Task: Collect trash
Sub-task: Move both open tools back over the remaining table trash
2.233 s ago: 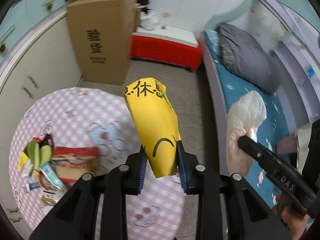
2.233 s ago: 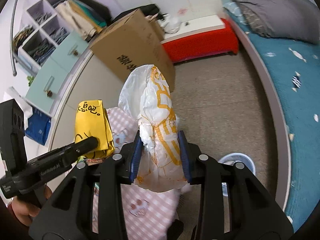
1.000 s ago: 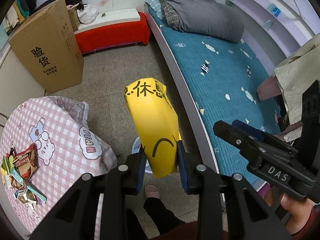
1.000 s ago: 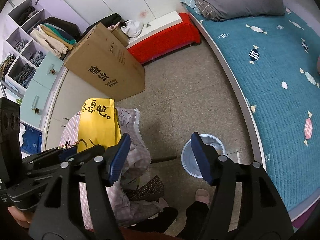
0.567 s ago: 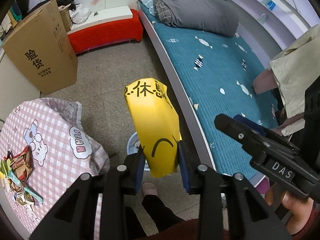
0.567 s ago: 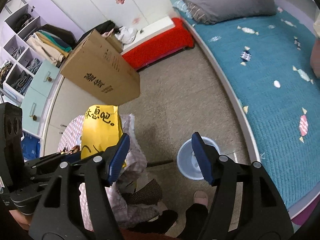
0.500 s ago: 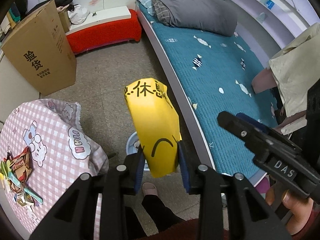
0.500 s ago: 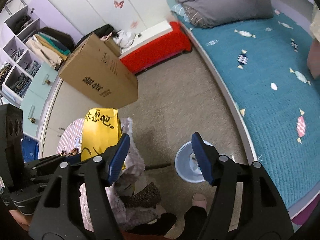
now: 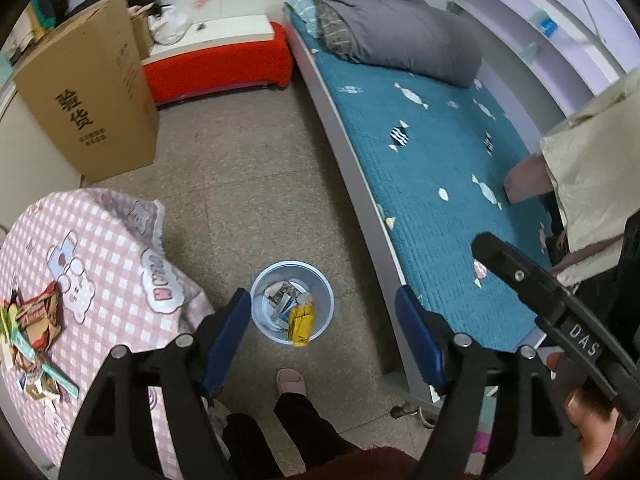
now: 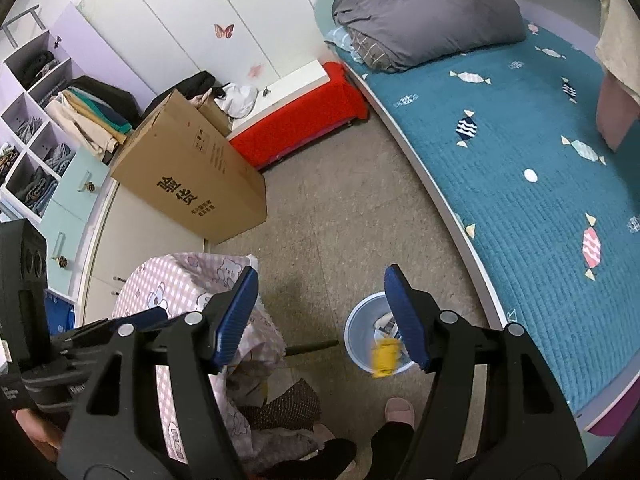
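Note:
A pale blue trash bin (image 9: 320, 276) stands on the floor between the table and the bed; it also shows in the right wrist view (image 10: 356, 334). A yellow wrapper (image 9: 301, 320) rests at the bin's near rim, half inside, blurred in the right wrist view (image 10: 385, 354). Other scraps lie in the bin. My left gripper (image 9: 322, 334) is open and empty, high above the bin. My right gripper (image 10: 320, 312) is open and empty, also above the floor near the bin. More trash (image 9: 34, 320) lies on the pink checked table (image 9: 108, 248).
A bed with a teal cover (image 9: 432, 152) runs along the right. A large cardboard box (image 9: 88, 108) and a red bench (image 9: 216, 68) stand at the back. The person's foot in a slipper (image 9: 291, 380) is just in front of the bin.
My left gripper has opened and let go of the yellow wrapper, which has dropped to the bin. The right gripper stays open and empty.

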Available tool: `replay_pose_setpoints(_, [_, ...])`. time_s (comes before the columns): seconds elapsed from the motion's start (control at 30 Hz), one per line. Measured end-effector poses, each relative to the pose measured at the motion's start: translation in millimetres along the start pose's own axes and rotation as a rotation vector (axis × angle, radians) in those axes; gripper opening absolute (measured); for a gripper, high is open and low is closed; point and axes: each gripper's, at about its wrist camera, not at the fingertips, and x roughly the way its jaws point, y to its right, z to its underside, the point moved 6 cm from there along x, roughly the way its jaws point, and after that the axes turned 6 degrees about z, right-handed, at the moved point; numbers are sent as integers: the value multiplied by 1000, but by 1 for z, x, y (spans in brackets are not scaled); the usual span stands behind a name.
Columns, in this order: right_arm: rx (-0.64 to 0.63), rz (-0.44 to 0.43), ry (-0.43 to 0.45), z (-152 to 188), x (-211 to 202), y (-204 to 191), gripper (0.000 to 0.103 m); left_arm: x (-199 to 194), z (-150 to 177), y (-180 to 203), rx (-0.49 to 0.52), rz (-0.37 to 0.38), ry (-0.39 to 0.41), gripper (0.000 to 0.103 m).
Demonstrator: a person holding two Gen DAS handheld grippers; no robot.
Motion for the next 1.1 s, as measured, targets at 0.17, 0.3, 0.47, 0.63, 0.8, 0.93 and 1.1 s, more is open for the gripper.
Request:
replay_pose_setpoints(0.17, [-37, -17, -40, 12, 10, -23, 65, -13, 8, -30, -69, -20, 20, 73])
replay_pose_setpoints(0.3, [-97, -44, -77, 22, 23, -56, 65, -26, 18, -59, -132, -42, 40, 73])
replay_pose_setpoints(0.47, [-191, -81, -118, 40, 39, -110, 65, -50, 39, -115, -247, -70, 77, 73])
replay_pose_setpoints(0.63, [-276, -114, -154, 68, 54, -176, 66, -76, 60, -176, -337, -97, 115, 73])
replay_pose_setpoints(0.8, [-335, -136, -188, 104, 68, -246, 66, -112, 93, -257, -412, -137, 144, 73])
replay_pose_setpoints(0.93, [-382, -147, -215, 136, 83, -298, 66, -138, 121, -329, -455, -178, 159, 73])
replay_pose_setpoints(1.1, [-418, -150, -254, 181, 105, -357, 66, -158, 150, -412, -510, -195, 155, 73])
